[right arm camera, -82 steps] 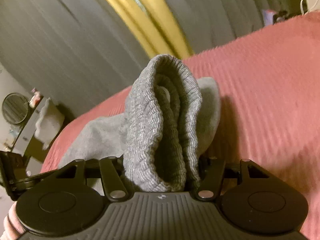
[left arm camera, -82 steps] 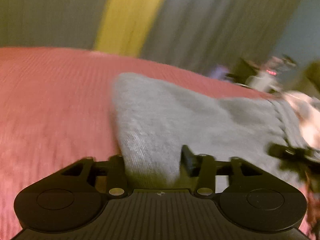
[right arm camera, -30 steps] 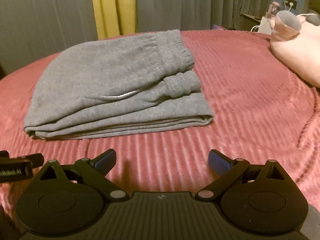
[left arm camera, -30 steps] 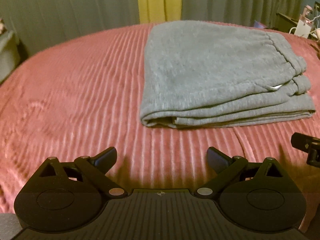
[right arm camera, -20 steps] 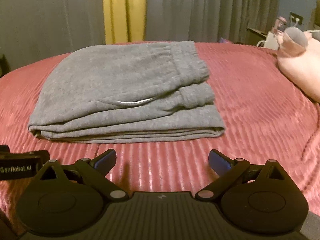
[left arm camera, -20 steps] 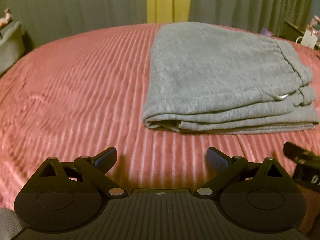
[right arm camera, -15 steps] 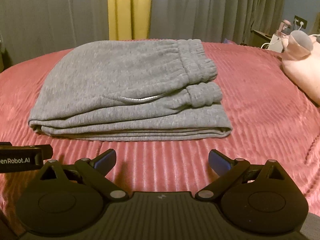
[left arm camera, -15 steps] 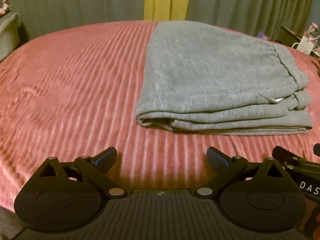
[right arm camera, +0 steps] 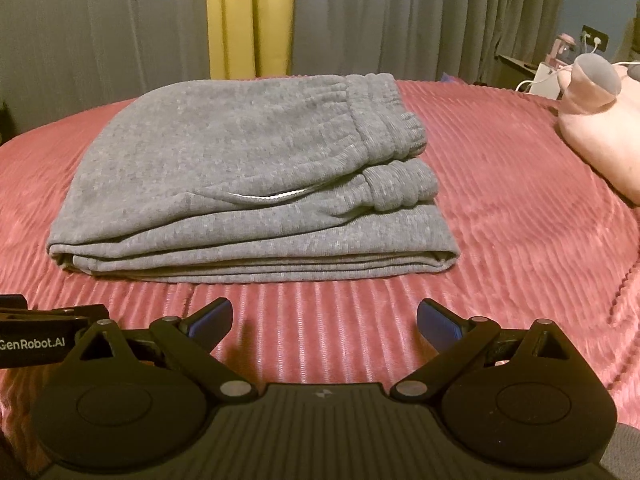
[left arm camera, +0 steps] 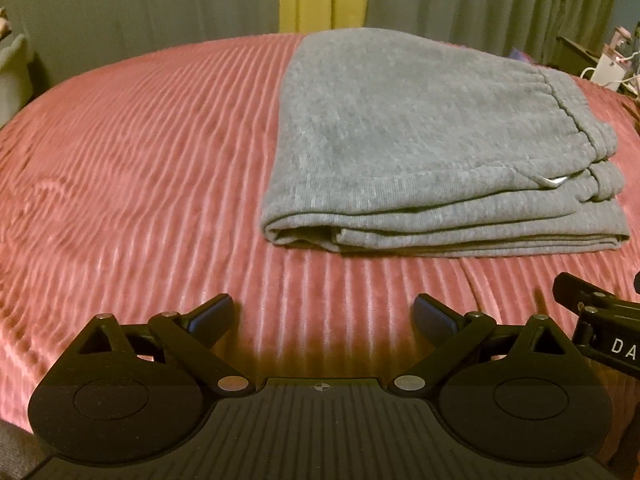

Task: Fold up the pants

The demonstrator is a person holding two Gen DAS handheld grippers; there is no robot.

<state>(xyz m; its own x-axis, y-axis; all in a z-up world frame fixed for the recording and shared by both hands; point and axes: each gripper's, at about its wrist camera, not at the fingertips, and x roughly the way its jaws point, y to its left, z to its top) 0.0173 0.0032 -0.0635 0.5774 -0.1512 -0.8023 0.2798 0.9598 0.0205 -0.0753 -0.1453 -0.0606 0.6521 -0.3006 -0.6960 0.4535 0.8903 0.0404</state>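
Observation:
The grey sweatpants (left arm camera: 420, 148) lie folded in a flat stack on the pink ribbed bedspread (left arm camera: 140, 184), waistband to the right. They also show in the right wrist view (right arm camera: 240, 172), with the ribbed waistband (right arm camera: 396, 152) and a pocket edge on top. My left gripper (left arm camera: 323, 316) is open and empty, held back from the stack's near left corner. My right gripper (right arm camera: 325, 318) is open and empty, in front of the stack's near edge. Each gripper's side shows at the edge of the other's view.
A pink plush toy (right arm camera: 600, 120) lies on the bed at the right. Grey curtains with a yellow strip (right arm camera: 248, 20) hang behind the bed. A nightstand with chargers (right arm camera: 536, 72) stands at the far right.
Both grippers held the grey cloth 2.7 s ago; they have let go, opened and drawn back. The pants now rest folded on the bed. Over the last second the views shifted only slightly.

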